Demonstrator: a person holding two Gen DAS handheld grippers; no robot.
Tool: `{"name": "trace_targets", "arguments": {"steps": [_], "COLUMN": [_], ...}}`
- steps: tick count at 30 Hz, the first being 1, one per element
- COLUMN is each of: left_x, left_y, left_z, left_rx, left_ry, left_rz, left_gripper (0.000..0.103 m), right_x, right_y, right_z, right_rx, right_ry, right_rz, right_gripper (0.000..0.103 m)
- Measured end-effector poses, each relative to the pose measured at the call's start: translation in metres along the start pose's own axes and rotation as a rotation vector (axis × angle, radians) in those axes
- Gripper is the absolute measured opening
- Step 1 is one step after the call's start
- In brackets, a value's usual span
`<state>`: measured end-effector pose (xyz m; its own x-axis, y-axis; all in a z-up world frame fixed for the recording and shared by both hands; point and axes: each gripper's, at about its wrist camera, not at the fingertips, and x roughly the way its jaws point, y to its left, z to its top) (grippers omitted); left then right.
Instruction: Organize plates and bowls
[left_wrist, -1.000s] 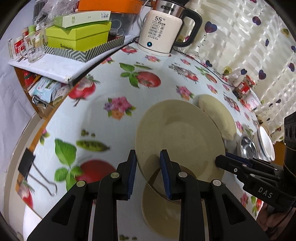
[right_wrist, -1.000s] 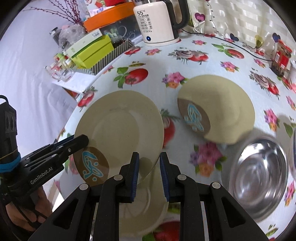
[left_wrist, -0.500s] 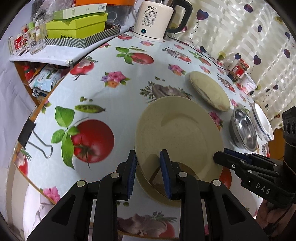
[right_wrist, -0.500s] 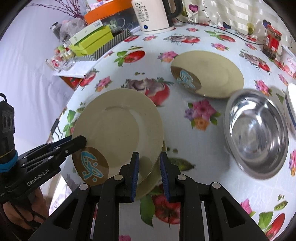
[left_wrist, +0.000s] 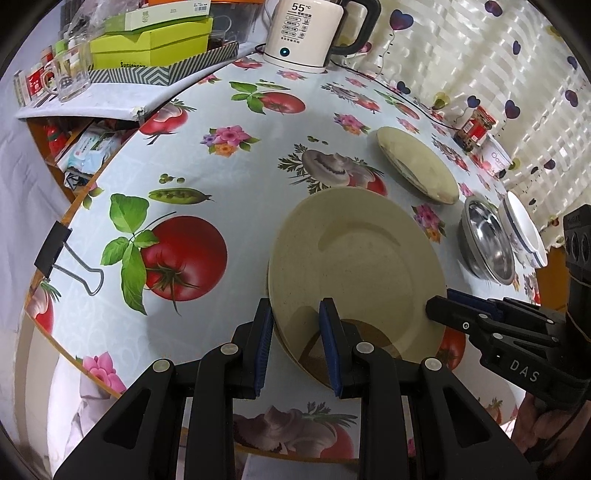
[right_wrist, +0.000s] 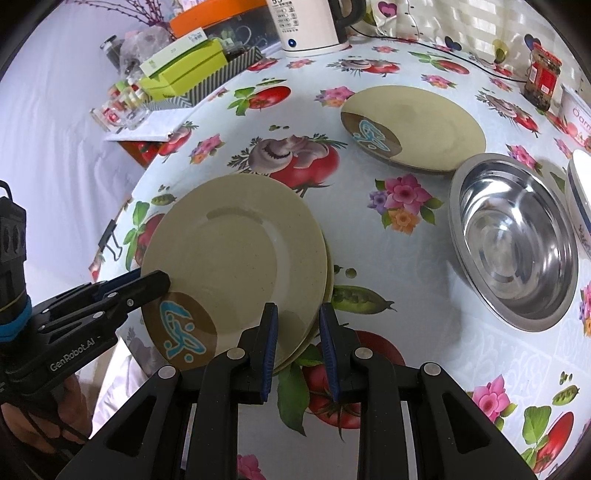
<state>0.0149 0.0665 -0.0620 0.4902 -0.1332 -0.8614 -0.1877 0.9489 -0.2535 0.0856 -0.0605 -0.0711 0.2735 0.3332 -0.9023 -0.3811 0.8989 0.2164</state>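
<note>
Beige plate (left_wrist: 354, 258) gripped between both tools' pads

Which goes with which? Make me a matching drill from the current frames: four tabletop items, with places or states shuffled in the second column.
Items
1. top beige plate
2. second beige plate
3. steel bowl
4. white kettle

Places or states
A. empty, between the lone plate and a blue-rimmed white bowl
B. at the far edge of the table, its display reading 55
C. alone on the cloth, brown logo patch showing on its rim
D. on top of another plate, its rim between the pads of both grippers

Pairs: 1-D, 2-C, 3-A, 4-B
</note>
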Motion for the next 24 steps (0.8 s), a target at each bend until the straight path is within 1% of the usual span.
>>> {"name": "trace_targets", "arguments": {"steps": [18, 20, 22, 24], "left_x": [0.0038, 0.0029, 0.0005, -0.0016], "left_y": [0.0013, 0.0028, 0.0051, 0.0058], "left_z": [-0.0006, -0.0002, 0.0011, 0.0035], "left_rx": [0.015, 0.014, 0.008, 0.009], "left_ry": [0.0, -0.005, -0.016, -0.031], "left_rz": [0.008, 0.015, 0.003, 0.005], "left_gripper": [0.028, 0.028, 0.028, 0.028], "right_x": [0.0051, 0.0046, 0.0027, 0.0008], "right_y": [0.0006, 0.0008, 0.0016, 0.0018], "right_z": [0.0002, 0.0007, 0.0013, 0.0016], "right_rx": [-0.009, -0.011, -0.014, -0.018], "right_ry": [0.007, 0.004, -0.003, -0.007], "right_rz": [-0.008, -0.006, -0.001, -0.005], "right_gripper": [0.024, 0.024, 0.025, 0.025]}}
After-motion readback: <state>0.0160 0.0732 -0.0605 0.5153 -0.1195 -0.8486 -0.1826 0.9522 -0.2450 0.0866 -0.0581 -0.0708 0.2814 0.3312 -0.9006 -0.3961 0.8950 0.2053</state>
